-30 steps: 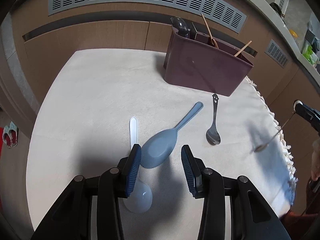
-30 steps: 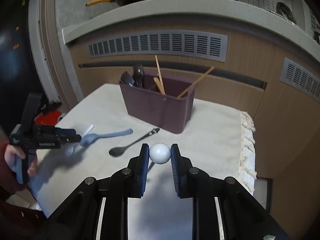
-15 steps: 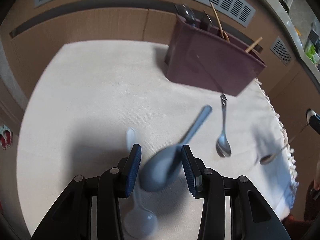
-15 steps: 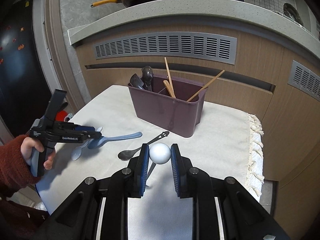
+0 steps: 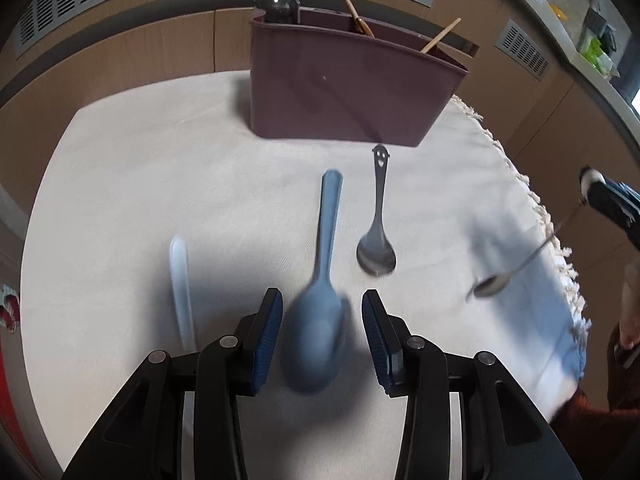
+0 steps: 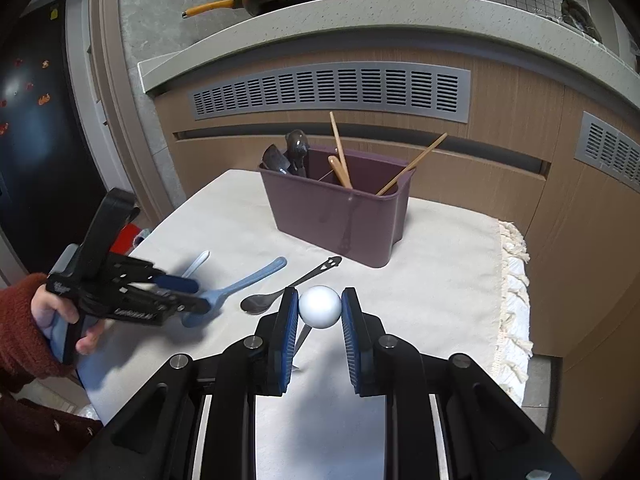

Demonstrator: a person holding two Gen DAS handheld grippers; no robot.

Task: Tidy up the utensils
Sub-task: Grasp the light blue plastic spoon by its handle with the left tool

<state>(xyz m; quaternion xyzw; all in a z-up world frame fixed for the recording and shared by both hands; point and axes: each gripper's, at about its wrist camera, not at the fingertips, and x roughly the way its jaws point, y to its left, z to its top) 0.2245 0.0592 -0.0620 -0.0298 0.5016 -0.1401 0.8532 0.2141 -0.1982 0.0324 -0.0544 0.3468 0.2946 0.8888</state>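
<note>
The left gripper (image 5: 322,334) straddled the blurred blue rice paddle (image 5: 320,312), fingers spread; the right gripper (image 6: 319,314) pinched a white-knobbed spoon (image 6: 319,306), its shaft mostly hidden.

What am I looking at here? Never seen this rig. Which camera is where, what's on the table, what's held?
No robot: a person holds a trigger-handled two-finger gripper in each hand, and each gripper has a fisheye camera looking along its fingers.

The left wrist view shows the left gripper, fingers open on either side of the bowl of a blue spoon without closing on it. The right wrist view shows the right gripper pinching the white ball end of a thin metal spoon.

On the cloth-covered table lie a clear plastic spoon and a steel spoon with a smiley handle. Behind them is a maroon utensil bin holding wooden sticks and dark utensils.
</note>
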